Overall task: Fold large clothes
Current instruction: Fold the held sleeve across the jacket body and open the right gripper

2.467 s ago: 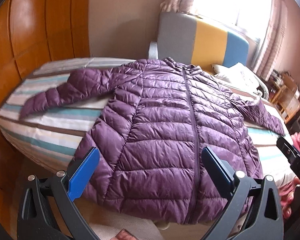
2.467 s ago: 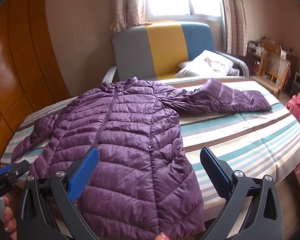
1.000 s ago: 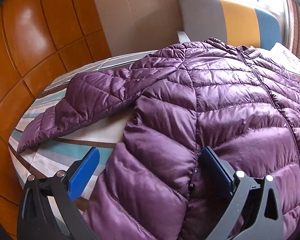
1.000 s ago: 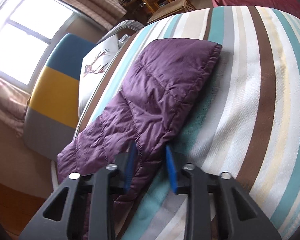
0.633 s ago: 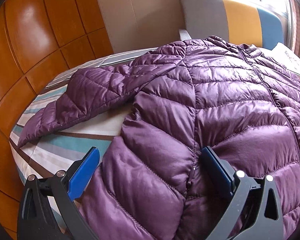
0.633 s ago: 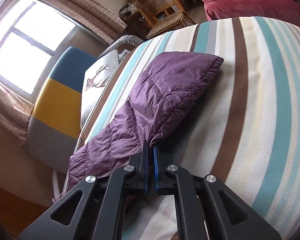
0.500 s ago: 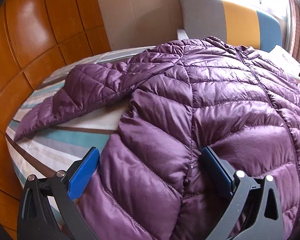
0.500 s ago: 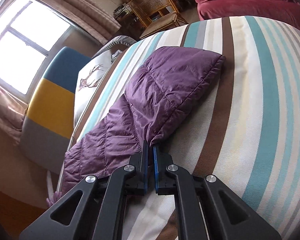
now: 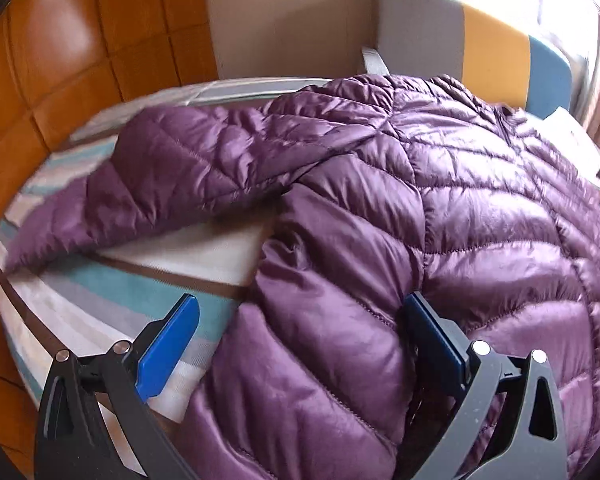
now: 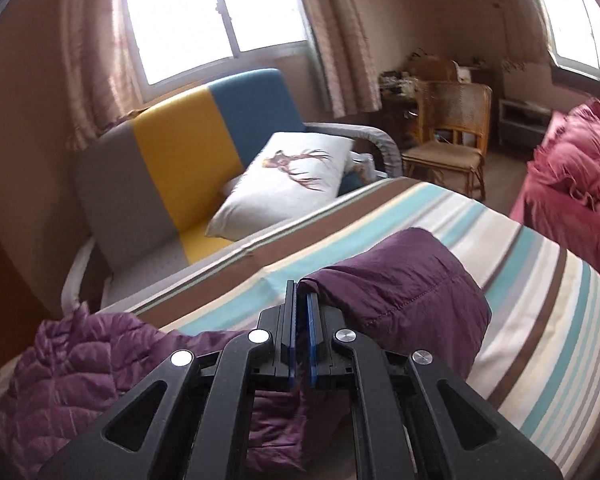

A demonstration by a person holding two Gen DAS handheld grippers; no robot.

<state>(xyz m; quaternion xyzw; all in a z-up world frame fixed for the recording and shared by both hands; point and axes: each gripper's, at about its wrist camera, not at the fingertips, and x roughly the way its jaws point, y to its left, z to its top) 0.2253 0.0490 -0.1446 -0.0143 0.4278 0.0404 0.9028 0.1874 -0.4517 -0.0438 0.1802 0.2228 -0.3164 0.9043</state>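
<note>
Purple quilted jacket point(image 9: 440, 216) lies spread on the striped bed point(image 10: 540, 320). Right gripper point(image 10: 300, 312) — jaws clamped on the sleeve cuff point(image 10: 404, 288); left gripper point(image 9: 300, 332) — jaws wide, straddling the side. Slick fabric could slip free mid-fold.

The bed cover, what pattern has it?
Stripes of teal, brown, grey and cream on the bed cover, clearest from the right wrist.

Purple quilted puffer jacket point(image 9: 440, 208) lies front-up on striped bed point(image 9: 112, 296), zipper closed as far as visible. One sleeve point(image 9: 160, 184) stretched flat out to the side. Other sleeve point(image 10: 404, 292) lifted off the bed, cuff end pinched and draping; blur makes exact fold unclear.
</note>
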